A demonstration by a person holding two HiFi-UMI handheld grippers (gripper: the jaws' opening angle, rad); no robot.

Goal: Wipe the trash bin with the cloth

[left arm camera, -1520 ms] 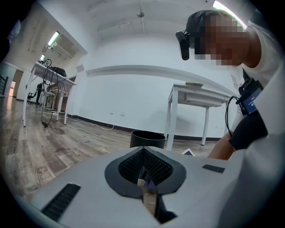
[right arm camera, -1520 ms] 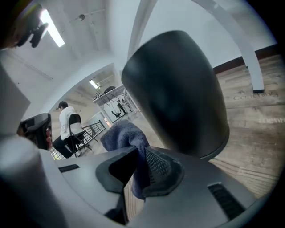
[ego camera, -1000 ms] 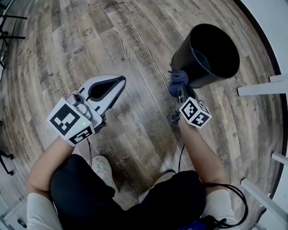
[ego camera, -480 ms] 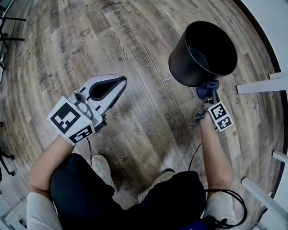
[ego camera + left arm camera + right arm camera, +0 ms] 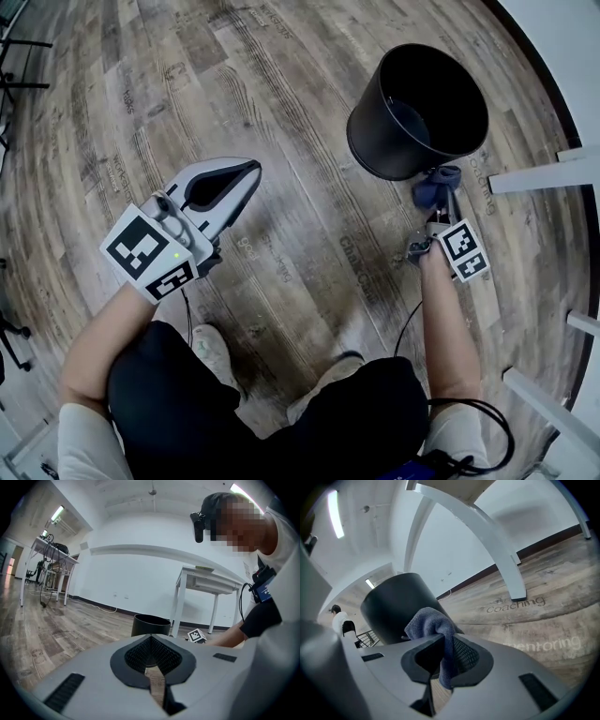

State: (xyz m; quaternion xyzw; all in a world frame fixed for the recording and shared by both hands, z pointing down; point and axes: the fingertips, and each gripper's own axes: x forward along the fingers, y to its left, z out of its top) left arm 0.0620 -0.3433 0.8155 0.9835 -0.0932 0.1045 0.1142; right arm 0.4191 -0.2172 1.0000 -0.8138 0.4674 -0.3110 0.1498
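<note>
We see soft, napped cloth [image 5: 429, 623] beside the smooth, faintly glossy bin [image 5: 371, 142], on matt, grained wood floor [image 5: 281, 94].

Left gripper [image 5: 246, 174] held out front, jaws pressed together with nothing between them. Right arm reaches forward, right gripper [image 5: 441, 199] pinching the cloth [image 5: 433, 186].

Grey word-printed plank floor [image 5: 281, 112] meets white walls [image 5: 140, 573]; white tables [image 5: 206, 581] stand under ceiling strip lights [image 5: 57, 513].

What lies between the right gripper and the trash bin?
Only the blue cloth, pinched in the right gripper beside the trash bin, as the head view shows.
</note>
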